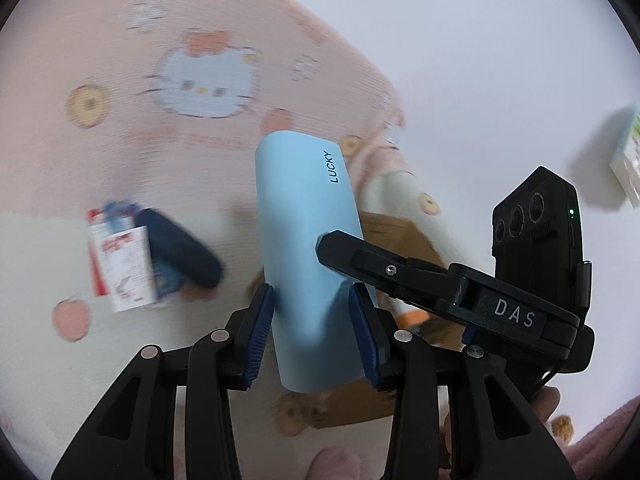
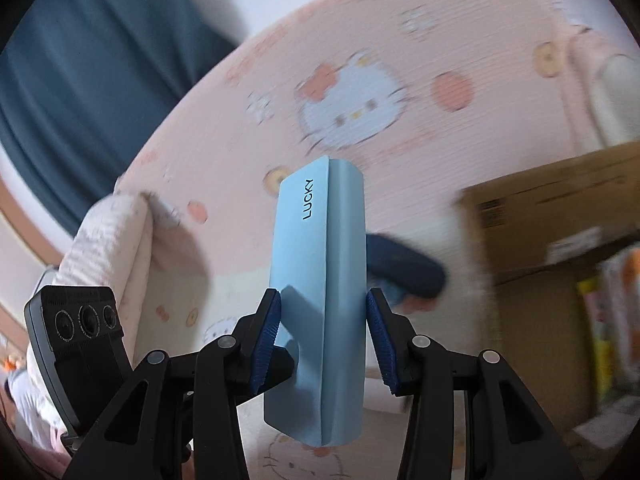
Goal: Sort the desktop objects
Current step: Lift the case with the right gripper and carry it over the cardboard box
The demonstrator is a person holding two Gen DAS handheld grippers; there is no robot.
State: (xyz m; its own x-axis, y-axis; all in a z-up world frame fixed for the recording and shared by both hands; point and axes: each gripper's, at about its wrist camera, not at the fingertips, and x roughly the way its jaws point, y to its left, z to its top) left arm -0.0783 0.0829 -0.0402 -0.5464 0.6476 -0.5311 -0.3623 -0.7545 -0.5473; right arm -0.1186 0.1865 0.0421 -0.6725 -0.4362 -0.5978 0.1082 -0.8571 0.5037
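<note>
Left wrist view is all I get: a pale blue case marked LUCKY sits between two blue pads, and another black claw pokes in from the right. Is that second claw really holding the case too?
Observer: Yes. In the right wrist view, the right gripper has a blue pad pressed on each side of the LUCKY case.
Operator: Does the case look like a plain rounded tube from there?
Observer: No. A straight ridge runs down its length, with a flat face beside it.
Operator: Is there anything in the room that I miss?
Observer: A dark blue curtain hangs at the upper left.
</note>
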